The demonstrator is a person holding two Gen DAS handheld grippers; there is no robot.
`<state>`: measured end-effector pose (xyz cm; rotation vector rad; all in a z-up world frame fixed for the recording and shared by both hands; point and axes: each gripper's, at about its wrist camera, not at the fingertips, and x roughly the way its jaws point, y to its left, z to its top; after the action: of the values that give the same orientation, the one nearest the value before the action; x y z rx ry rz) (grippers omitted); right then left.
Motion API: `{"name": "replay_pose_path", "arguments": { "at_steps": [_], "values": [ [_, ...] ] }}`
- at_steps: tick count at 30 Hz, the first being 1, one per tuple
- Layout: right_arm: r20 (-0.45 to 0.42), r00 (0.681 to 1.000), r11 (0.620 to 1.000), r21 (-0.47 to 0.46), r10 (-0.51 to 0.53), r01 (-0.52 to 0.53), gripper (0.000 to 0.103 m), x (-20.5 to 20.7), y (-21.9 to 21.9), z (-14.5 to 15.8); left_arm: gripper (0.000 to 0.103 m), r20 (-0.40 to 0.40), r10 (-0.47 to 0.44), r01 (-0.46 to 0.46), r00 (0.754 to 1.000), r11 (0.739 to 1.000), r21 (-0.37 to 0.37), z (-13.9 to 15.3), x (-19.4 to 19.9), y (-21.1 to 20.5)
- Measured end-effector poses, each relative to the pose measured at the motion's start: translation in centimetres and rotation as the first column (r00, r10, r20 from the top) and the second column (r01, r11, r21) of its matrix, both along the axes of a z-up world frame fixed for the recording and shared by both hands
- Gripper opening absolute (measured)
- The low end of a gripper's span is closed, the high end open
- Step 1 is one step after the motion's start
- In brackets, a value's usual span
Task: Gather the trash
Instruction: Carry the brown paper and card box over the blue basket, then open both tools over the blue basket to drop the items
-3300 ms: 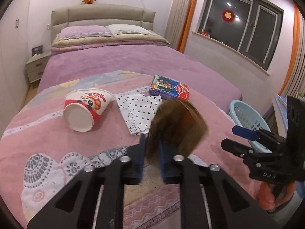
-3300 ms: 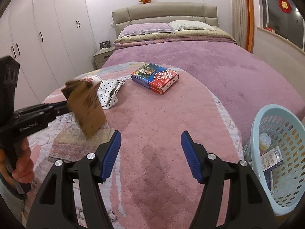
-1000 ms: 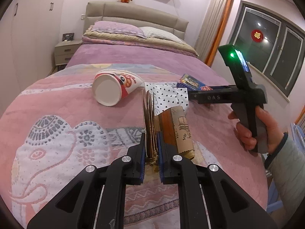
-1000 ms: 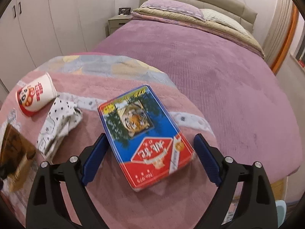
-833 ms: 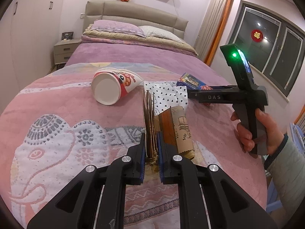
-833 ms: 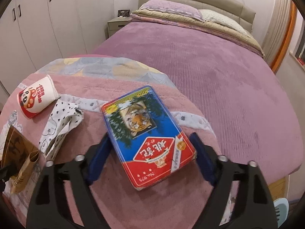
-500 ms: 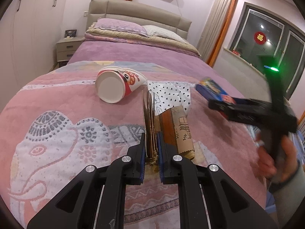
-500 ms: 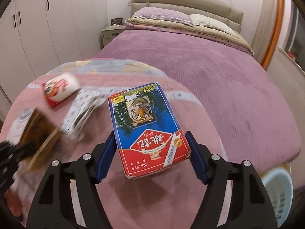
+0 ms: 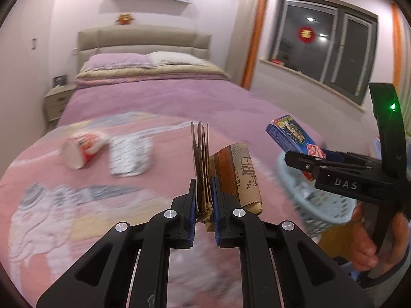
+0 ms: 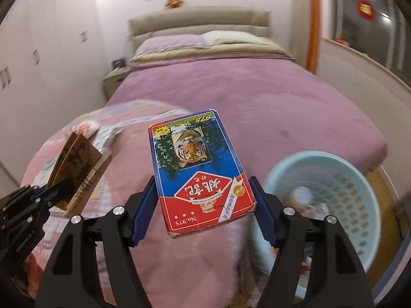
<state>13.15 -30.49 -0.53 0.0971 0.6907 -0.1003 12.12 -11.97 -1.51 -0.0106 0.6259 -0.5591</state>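
The right gripper (image 10: pixel 204 205) has just closed its jaws onto the tiger box (image 10: pixel 199 172), held mid-frame above the bed (image 10: pixel 257 97), left of the basket (image 10: pixel 326 200) at lower right. The left gripper (image 9: pixel 204 205) pinches a brown packet (image 9: pixel 231 177), jaws pressed nearly together, centre frame. A cup (image 9: pixel 82 148) lies at left on the bed.

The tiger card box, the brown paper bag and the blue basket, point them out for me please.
tiger card box (image 10: pixel 203 177): right wrist view, middle of its printed top face.
brown paper bag (image 9: pixel 237 172): left wrist view, its folded printed side.
blue basket (image 10: pixel 359 172): right wrist view, far inner wall under the rim.
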Motion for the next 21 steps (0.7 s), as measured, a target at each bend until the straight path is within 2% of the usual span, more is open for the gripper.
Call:
{"name": "replay_pose_path", "arguments": {
  "at_steps": [7,14,18,20,21],
  "values": [
    [0.034,0.978,0.978,0.004,-0.207,0.207,0.065,-4.0,-7.6,1.2,0.009,0.030,-0.134,0.133,0.990,0.991,0.026,0.9,-0.8,-8.9],
    [-0.044,0.939,0.935,0.084,-0.341,0.344,0.065,-5.1,-14.2,-1.2,0.009,-0.008,-0.253,0.253,0.968,0.966,0.055,0.0,0.2,-17.5],
    [-0.082,0.919,0.913,0.106,-0.387,0.394,0.066,-5.8,-16.6,-2.7,0.010,-0.026,-0.281,0.282,0.959,0.956,0.087,-1.0,0.8,-20.7],
    [-0.097,0.910,0.903,0.121,-0.403,0.413,0.067,-6.0,-17.7,-3.1,0.015,-0.035,-0.283,0.285,0.958,0.954,0.094,-1.4,0.9,-21.4],
    [-0.105,0.906,0.898,0.132,-0.409,0.421,0.067,-6.2,-17.9,-3.4,0.027,-0.040,-0.285,0.288,0.958,0.953,0.097,-1.7,1.0,-21.4]
  ]
}}
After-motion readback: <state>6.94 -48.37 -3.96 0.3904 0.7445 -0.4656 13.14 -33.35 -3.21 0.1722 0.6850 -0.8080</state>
